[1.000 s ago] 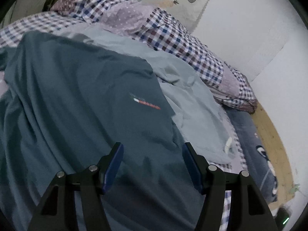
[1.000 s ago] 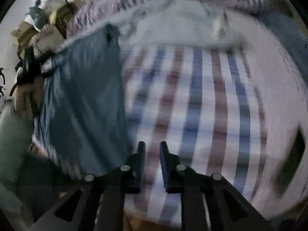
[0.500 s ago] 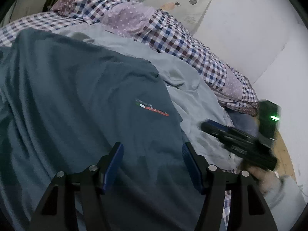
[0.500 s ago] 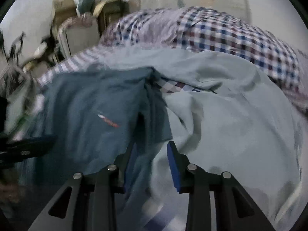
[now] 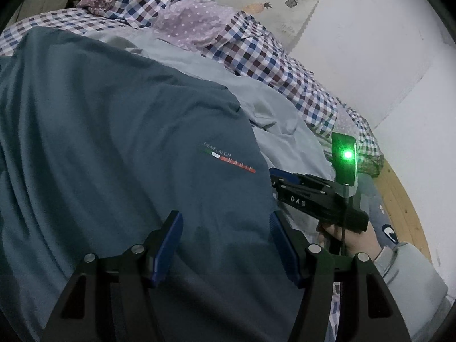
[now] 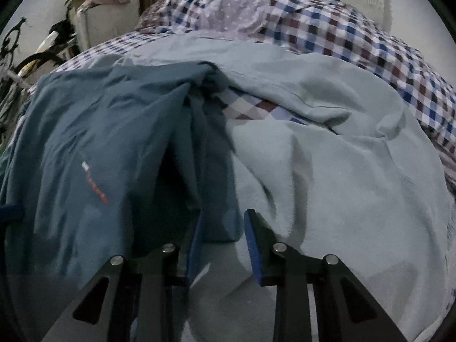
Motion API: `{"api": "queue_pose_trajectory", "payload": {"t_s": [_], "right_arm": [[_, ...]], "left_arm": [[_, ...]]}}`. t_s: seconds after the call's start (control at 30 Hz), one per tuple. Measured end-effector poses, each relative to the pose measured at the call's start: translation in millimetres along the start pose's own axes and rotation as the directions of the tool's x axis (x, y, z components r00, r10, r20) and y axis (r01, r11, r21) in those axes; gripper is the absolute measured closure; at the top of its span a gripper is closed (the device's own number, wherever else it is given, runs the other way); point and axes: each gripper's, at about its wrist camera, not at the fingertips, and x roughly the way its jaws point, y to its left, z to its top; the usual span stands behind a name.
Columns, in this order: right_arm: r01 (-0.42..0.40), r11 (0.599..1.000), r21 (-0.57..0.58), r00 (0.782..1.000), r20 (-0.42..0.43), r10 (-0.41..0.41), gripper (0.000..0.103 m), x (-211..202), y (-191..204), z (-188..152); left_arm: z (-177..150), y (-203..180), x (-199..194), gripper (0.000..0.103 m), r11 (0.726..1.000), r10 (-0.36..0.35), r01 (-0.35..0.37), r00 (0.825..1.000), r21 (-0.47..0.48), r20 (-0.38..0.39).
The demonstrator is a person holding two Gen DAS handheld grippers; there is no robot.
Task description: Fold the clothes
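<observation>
A: Where was the dark teal shirt (image 5: 119, 148)?

B: It lay spread over the bed, filling the left wrist view from 9 o'clock to the centre, its small red, white and green logo (image 5: 229, 161) just right of centre. The left gripper (image 5: 225, 245) hovered over it at 6 o'clock, its blue-padded fingers (image 5: 168, 245) spread wide with nothing between them.

A: And the right gripper?

B: In the left view it (image 5: 310, 196) came in from 3 o'clock, a black body marked DAS with a green light (image 5: 347, 155) on top, held by a hand (image 5: 356, 238) in a grey sleeve (image 5: 410, 273). Its tip sat at the shirt's right edge. In its own view the right gripper (image 6: 221, 248) had its fingers (image 6: 252, 245) parted, and a folded flap of the teal shirt (image 6: 94, 154) lay in the gap. I could not tell whether the pads touched the cloth.

A: What else was on the bed?

B: A light grey-blue garment (image 6: 342, 176) lay just beside the shirt, toward 3 o'clock in the right view, rumpled, with the checked bedsheet (image 6: 256, 108) showing between the two at 12 o'clock. A checked and dotted quilt (image 5: 228, 37) was bunched along the far side, against the white wall (image 5: 370, 42)
</observation>
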Motion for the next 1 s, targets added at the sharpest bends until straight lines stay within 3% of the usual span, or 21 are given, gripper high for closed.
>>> {"api": "queue_pose_trajectory", "payload": {"t_s": [0.03, 0.07, 0.17, 0.37, 0.53, 0.77, 0.87, 1.0], "right_arm": [[-0.004, 1.000, 0.000, 1.000, -0.003, 0.004, 0.093, 0.8, 0.6, -0.7], [-0.002, 1.000, -0.008, 1.000, -0.008, 0.002, 0.099, 1.7, 2.8, -1.5], [0.004, 0.999, -0.043, 1.000, -0.003, -0.004, 0.101, -1.1, 10.3, -3.2], [0.089, 0.996, -0.013, 0.992, 0.096, -0.087, 0.102, -40.5, -7.8, -1.9], [0.232, 0.972, 0.046, 0.968, 0.087, -0.235, 0.102, -63.8, -53.2, -9.7], [0.437, 0.883, 0.171, 0.893, 0.033, -0.448, 0.102, -107.5, -149.3, -39.2], [0.517, 0.832, 0.202, 0.849, 0.001, -0.528, 0.102, -132.5, -190.3, -51.4], [0.624, 0.755, 0.202, 0.774, -0.030, -0.632, 0.102, -169.9, -232.7, -60.3]], "left_arm": [[0.1, 0.4, 0.2, 0.036, 1.000, 0.000, 0.000, 1.000, -0.003, 0.001], [0.2, 0.8, 0.3, 0.036, 1.000, 0.000, 0.000, 1.000, -0.005, 0.001], [0.6, 1.9, 0.9, 0.036, 1.000, -0.001, 0.001, 1.000, -0.013, 0.003], [1.4, 4.1, 1.8, 0.036, 1.000, -0.003, 0.003, 1.000, -0.029, 0.006], [3.5, 4.9, 1.6, 0.036, 1.000, 0.004, -0.004, 1.000, -0.027, 0.013], [4.3, 4.4, 2.3, 0.036, 1.000, 0.013, -0.013, 1.000, -0.023, 0.019], [3.9, 2.0, 4.6, 0.036, 1.000, 0.017, -0.017, 1.000, -0.013, 0.019], [1.3, -0.8, 7.8, 0.036, 1.000, 0.022, -0.022, 1.000, 0.005, 0.014]]}}
